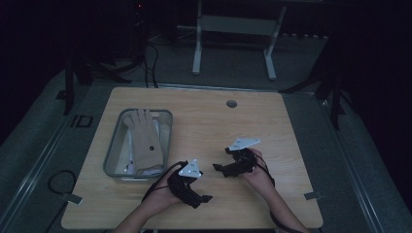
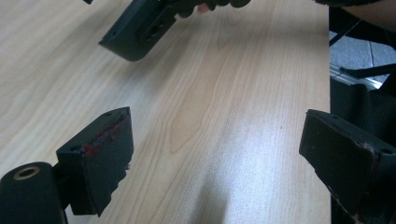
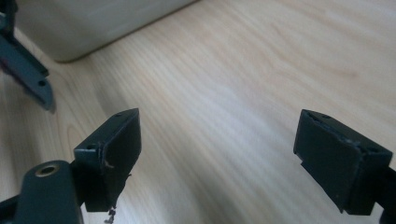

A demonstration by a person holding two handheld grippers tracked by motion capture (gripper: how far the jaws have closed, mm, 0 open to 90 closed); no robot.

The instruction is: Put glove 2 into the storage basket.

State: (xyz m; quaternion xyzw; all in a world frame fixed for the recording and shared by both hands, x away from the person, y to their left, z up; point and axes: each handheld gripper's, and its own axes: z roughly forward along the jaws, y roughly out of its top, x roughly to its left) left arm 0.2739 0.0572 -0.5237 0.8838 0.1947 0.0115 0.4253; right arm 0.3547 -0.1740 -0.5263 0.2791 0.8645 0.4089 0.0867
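Both claws, left [image 1: 203,198] and right [image 1: 219,168], gape empty; approach the glove [image 1: 144,141] in the tray [image 1: 113,145] at ten o'clock slowly.

No legible text, label or number on anything

You have one wooden table [image 1: 209,121] in front of you. On it, one grey tray [image 1: 112,145]. In the tray, one tan glove [image 1: 144,138] that can be counted for sure; pale items lie under it, number unclear. One round hole [image 1: 231,103] in the tabletop near the far edge. Two grippers: your left gripper [image 1: 206,198] and your right gripper [image 1: 221,159], each with two black jaws and one grey three-cornered plate. Two hands hold them. Beyond the table, one white frame [image 1: 233,29] with two legs.
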